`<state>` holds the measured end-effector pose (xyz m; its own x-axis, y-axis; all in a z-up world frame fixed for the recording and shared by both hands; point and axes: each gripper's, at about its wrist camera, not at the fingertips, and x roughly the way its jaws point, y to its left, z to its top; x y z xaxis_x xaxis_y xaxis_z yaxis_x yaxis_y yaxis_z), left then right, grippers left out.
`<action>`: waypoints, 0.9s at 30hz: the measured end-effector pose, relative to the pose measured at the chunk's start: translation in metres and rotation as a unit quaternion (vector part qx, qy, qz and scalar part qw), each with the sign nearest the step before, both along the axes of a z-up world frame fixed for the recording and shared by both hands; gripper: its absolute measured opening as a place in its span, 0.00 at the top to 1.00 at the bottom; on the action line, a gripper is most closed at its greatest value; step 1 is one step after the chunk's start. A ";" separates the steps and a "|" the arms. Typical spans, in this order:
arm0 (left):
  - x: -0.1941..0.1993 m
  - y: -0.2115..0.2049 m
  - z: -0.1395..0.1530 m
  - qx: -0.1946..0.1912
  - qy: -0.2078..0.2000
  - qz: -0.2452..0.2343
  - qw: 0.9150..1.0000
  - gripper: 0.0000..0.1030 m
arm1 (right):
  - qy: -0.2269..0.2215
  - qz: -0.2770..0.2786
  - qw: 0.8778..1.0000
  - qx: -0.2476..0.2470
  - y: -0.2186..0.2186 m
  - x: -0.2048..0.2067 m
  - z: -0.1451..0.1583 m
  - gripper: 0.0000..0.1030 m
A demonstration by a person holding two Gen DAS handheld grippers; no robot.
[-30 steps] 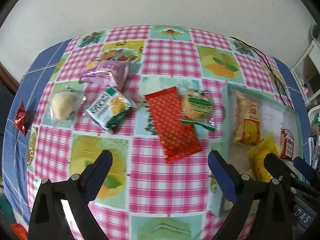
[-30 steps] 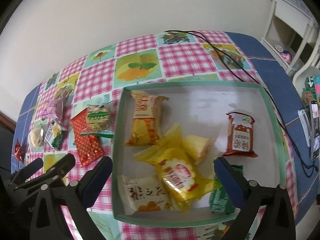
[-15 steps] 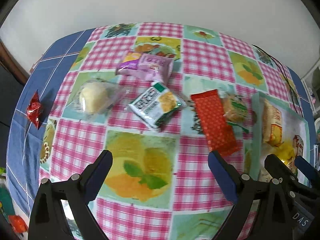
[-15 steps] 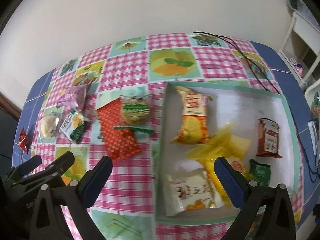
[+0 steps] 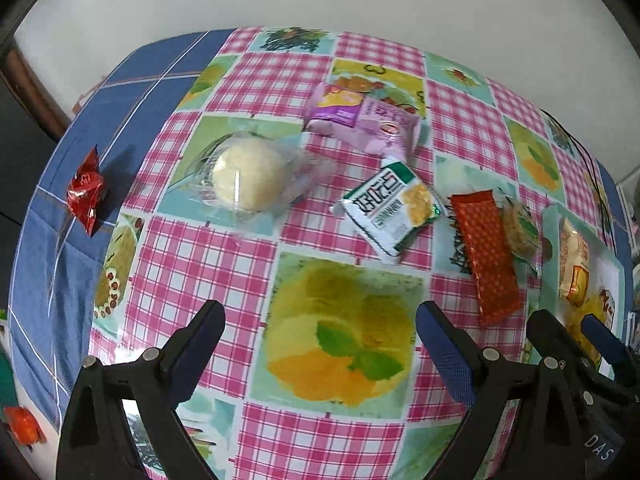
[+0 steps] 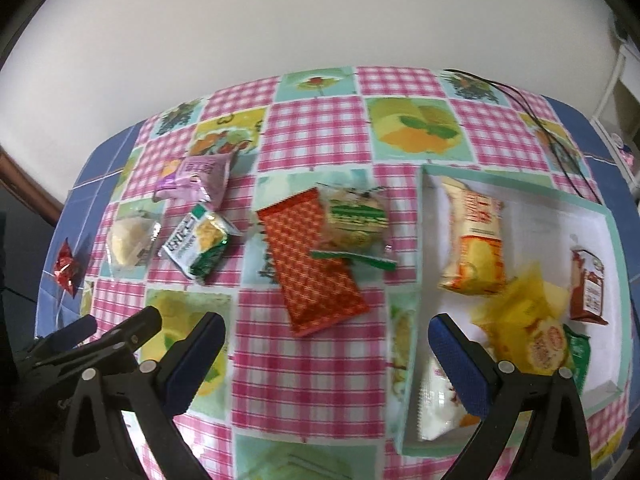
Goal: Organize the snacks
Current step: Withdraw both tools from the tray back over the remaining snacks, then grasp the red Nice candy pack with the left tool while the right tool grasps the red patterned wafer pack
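Observation:
Loose snacks lie on the checked tablecloth: a pale round bun in clear wrap [image 5: 248,172] [image 6: 130,238], a purple packet [image 5: 364,122] [image 6: 196,174], a white-green packet [image 5: 390,210] [image 6: 196,242], a red patterned packet [image 5: 486,256] [image 6: 314,264] and a green-striped round cake [image 6: 354,220] resting on the red one. A green-rimmed white tray [image 6: 528,216] at the right holds several packets. My left gripper [image 5: 320,344] hangs open above the cloth, short of the snacks. My right gripper [image 6: 326,354] is open too, near the red packet and the tray's left rim.
A small red foil candy [image 5: 86,190] [image 6: 66,268] sits at the table's left blue border. A black cable [image 6: 552,136] runs across the far right corner. A white wall stands behind the table. White furniture [image 6: 624,80] is at the right.
Both grippers have swung left: the tray slid toward the right of each view and the bun, purple and white-green packets came nearer. Both stay open, holding nothing.

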<state>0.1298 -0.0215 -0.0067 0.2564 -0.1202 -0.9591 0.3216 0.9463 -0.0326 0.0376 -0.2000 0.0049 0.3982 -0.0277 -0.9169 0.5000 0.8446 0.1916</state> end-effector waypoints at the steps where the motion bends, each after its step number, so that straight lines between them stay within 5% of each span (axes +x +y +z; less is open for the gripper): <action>1: 0.001 0.002 -0.001 -0.002 0.001 0.004 1.000 0.07 | -0.002 0.001 1.000 0.002 0.002 0.002 0.000 0.00; 8: 0.016 0.020 -0.005 -0.006 0.006 0.033 0.999 0.07 | -0.008 0.019 1.000 0.001 0.012 0.016 -0.008 0.02; 14: 0.036 0.037 0.001 -0.003 -0.019 0.039 0.999 0.07 | 0.000 0.025 1.000 -0.004 0.010 0.027 -0.020 0.15; 17: 0.054 0.056 0.002 0.001 -0.023 0.042 0.999 0.07 | 0.002 0.026 1.000 -0.003 0.008 0.032 -0.025 0.22; 27: 0.121 0.152 0.014 0.048 -0.062 0.084 0.993 0.07 | 0.017 0.022 1.000 -0.006 0.004 0.045 -0.041 0.23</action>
<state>0.2505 0.1305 0.0076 0.3812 0.0253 -0.9241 0.1548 0.9838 0.0908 0.0824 -0.1959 -0.0361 0.3682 -0.0215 -0.9295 0.4690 0.8675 0.1657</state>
